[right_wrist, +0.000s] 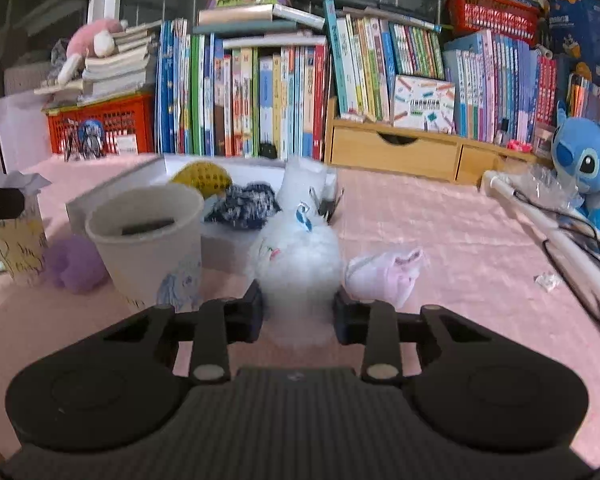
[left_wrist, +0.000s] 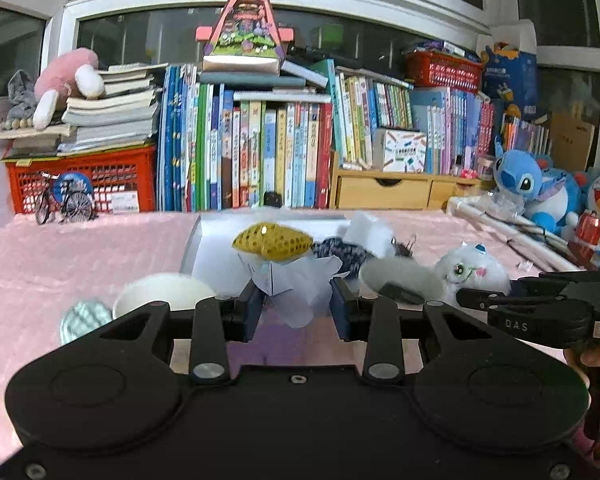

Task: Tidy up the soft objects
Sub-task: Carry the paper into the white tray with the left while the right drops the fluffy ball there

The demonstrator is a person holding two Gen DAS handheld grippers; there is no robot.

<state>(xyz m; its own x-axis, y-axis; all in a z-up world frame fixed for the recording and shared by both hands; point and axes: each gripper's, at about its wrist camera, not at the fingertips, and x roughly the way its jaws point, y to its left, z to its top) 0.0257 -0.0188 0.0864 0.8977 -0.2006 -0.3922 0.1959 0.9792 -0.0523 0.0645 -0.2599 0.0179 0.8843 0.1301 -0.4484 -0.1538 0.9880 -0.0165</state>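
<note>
My left gripper (left_wrist: 296, 306) is shut on a white paper-wrapped bundle (left_wrist: 290, 280) and holds it above the pink cloth. Beyond it a white box (left_wrist: 204, 248) holds a gold sequined soft toy (left_wrist: 274, 241) and a dark knitted item (left_wrist: 342, 254). My right gripper (right_wrist: 298, 312) is shut on a white fluffy plush cat (right_wrist: 300, 252), which also shows in the left wrist view (left_wrist: 474, 272). A pale pink cloth piece (right_wrist: 384, 274) lies right of the cat. A purple soft lump (right_wrist: 76, 264) sits left of a paper cup (right_wrist: 148, 240).
A paper cup (left_wrist: 162, 290) and a teal knitted ball (left_wrist: 85, 318) lie at left. Rows of books (left_wrist: 260, 148), a red crate (left_wrist: 84, 178) and a wooden drawer unit (right_wrist: 396, 154) line the back. A blue Stitch plush (right_wrist: 584, 160) and a white tube (right_wrist: 540, 232) are at right.
</note>
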